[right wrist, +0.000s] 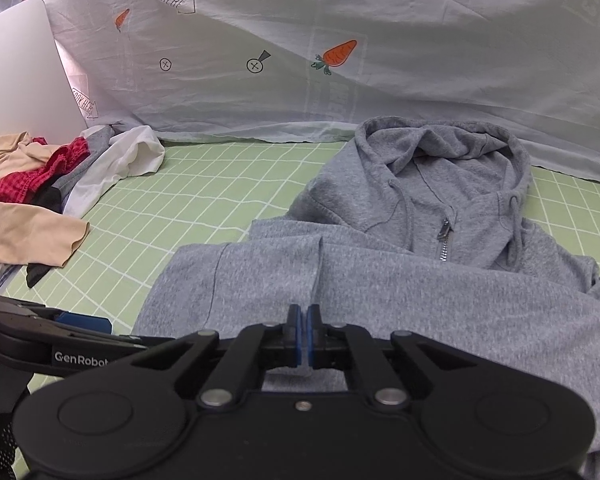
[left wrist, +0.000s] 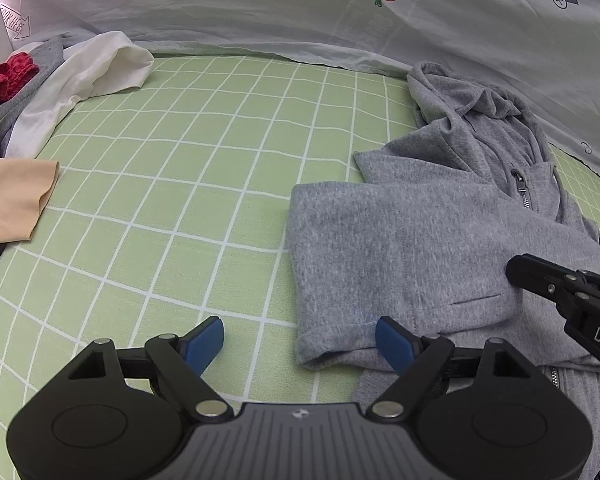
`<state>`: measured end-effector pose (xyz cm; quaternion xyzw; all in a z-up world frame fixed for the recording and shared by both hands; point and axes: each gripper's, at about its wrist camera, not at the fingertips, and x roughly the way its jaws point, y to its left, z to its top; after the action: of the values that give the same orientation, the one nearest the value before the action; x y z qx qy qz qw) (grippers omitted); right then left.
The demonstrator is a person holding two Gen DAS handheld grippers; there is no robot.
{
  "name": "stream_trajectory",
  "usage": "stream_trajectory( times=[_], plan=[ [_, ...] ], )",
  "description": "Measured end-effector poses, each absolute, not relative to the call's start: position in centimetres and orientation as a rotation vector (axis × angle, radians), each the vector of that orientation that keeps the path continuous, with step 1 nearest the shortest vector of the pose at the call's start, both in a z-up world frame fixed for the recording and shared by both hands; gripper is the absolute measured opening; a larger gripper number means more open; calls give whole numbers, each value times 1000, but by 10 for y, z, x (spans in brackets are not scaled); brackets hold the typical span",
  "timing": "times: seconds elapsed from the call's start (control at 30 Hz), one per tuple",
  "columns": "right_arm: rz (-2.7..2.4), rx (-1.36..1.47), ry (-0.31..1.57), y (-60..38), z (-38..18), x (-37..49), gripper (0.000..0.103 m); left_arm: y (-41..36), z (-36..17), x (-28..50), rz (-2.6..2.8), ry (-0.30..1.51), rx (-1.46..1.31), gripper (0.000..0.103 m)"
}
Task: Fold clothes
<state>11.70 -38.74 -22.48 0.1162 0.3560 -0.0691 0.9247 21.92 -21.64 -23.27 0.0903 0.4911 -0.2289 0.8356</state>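
- Green grid bedsheet (left wrist: 172,184) is serving as the work surface; a pale printed sheet (right wrist: 260,92) with carrots and arrows is hanging as the backdrop along the far side.
- Grey zip hoodie (right wrist: 400,280) is lying front-up on the right part of the bed, hood toward the far side, zipper pull (right wrist: 444,232) showing just below the neck.
- One sleeve is lying folded across the chest, so the fold is looking partly done; the near hem is not yet brought up.
- Right gripper (right wrist: 303,334) is sitting closed, blue pads pressed together on a raised ridge of hoodie fabric near the near edge. Looks like a pinch taken to lift or drag that layer.
- Left gripper (left wrist: 300,344) is standing wide open and holding nothing. Its right finger (left wrist: 394,344) is hovering over the hoodie's near left corner, the left one over bare sheet, so it is straddling the edge, probably lining up for a matching grip.
- In the left wrist view the right gripper's arm is coming in from the right edge, resting over the hoodie body.
- Unfolded pile (right wrist: 32,184) is waiting at the far left, well apart from the hoodie: beige, red, black, white and grey pieces, kept clear of the folding zone.
- White rounded object (right wrist: 16,72) is standing behind the pile; cannot tell what it is.
- Risk, my guess: a thin ridge pinch may be catching only the top layer, so the fold could be dragging unevenly.
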Motion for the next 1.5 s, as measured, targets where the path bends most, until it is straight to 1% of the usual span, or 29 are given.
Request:
stream_trajectory(
  times=[0.2,0.57,0.77,0.93,1.03,1.07,1.1,1.13,1.2,1.23,1.3,1.37,1.43,1.47,1.5],
  plan=[
    [-207,240,697,-398,-219,95,2,-227,-223,207,-534,1008,219,84],
    [-460,285,616,-454,-209,32,2,-250,-222,184,-630,987,303,84],
    [-583,333,639,-479,-220,7,2,-259,-223,177,-664,979,341,84],
    [-606,340,710,-481,-235,9,3,-257,-226,178,-653,998,341,84],
    [-614,324,759,-480,-242,15,8,-255,-228,181,-645,1014,331,85],
    [-618,320,767,-480,-242,16,14,-254,-229,182,-643,1020,328,86],
    [-631,309,775,-479,-243,17,25,-254,-230,183,-640,1026,324,86],
    [-644,298,782,-479,-243,18,31,-253,-230,184,-637,1032,320,87],
    [-674,273,800,-480,-243,19,56,-252,-232,186,-629,1044,310,87],
    [-688,264,806,-481,-242,19,60,-252,-233,187,-627,1050,303,87],
    [-701,277,796,-486,-239,16,76,-250,-231,190,-634,1055,290,87],
    [-713,299,774,-492,-235,13,85,-248,-228,192,-642,1051,276,89],
    [-725,307,753,-498,-230,14,89,-247,-225,197,-664,1055,265,90],
    [-732,308,743,-501,-227,15,92,-246,-223,200,-676,1057,260,90],
    [-736,303,733,-505,-225,18,98,-245,-221,203,-688,1060,255,90]
  ],
)
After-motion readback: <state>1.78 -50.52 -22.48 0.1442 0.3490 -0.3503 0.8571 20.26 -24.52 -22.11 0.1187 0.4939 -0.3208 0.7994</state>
